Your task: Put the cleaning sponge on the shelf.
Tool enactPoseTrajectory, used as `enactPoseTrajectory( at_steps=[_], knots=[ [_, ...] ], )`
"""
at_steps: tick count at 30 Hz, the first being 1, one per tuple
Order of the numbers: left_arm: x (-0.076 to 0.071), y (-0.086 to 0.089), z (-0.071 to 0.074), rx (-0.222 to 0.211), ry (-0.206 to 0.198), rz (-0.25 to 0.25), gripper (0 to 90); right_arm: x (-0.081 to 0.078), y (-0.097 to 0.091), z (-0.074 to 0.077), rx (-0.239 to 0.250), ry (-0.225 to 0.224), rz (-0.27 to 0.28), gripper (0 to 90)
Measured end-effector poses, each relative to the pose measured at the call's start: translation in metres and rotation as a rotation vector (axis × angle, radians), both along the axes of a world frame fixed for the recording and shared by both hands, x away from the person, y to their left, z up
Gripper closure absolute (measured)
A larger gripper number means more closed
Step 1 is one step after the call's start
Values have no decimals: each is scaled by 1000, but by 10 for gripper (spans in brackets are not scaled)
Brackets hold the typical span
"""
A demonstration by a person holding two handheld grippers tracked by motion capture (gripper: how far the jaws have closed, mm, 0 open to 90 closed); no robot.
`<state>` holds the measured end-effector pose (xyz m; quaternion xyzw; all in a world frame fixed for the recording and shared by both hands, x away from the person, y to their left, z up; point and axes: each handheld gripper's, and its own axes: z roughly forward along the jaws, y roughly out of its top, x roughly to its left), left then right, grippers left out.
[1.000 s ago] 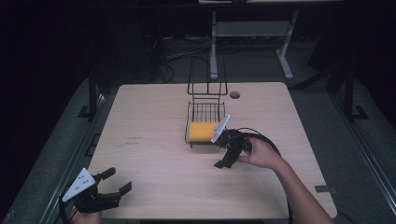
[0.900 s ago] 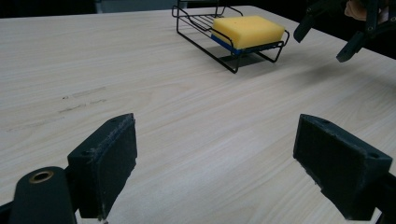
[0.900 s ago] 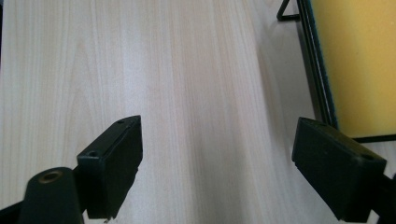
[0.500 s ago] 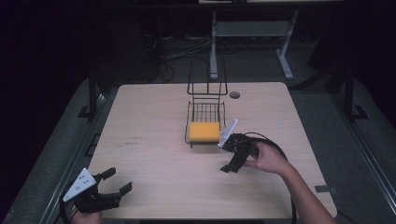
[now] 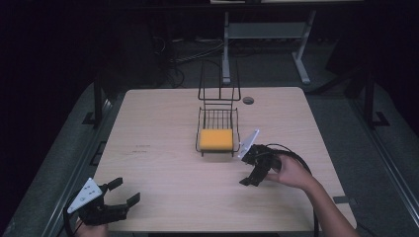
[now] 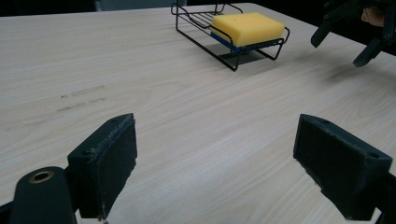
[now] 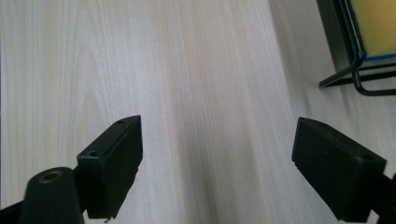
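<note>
In the middle of the table (image 5: 163,148), a little toward the far side, stands a black wire rack (image 5: 217,129) with a yellow sponge (image 5: 216,139) lying flat in its tray; the left gripper view shows a blue layer under the yellow. Just to the right of the rack and a bit nearer, the right gripper (image 5: 252,174) hangs over bare wood in the person's right hand (image 5: 286,172), jaws spread wide with nothing between them, its grey plate tilted up close to the rack's near right corner. It is close to the rack but not touching it; in its own view the rack's corner and a strip of sponge sit at the upper right. At the near left corner of the table, well apart from the rack, the left gripper (image 5: 123,192) is likewise spread and empty, pointing across the table toward the rack.
</note>
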<state>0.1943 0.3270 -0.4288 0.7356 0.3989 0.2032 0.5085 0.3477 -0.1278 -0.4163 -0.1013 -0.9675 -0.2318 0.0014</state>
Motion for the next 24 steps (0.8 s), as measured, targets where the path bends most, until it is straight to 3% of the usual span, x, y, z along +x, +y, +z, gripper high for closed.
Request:
enactPoseTrajectory(
  at_steps=[24],
  knots=[
    [0,0,0,1,1,1,128,-15,-21,-4,-9,-4,-20,161]
  ],
)
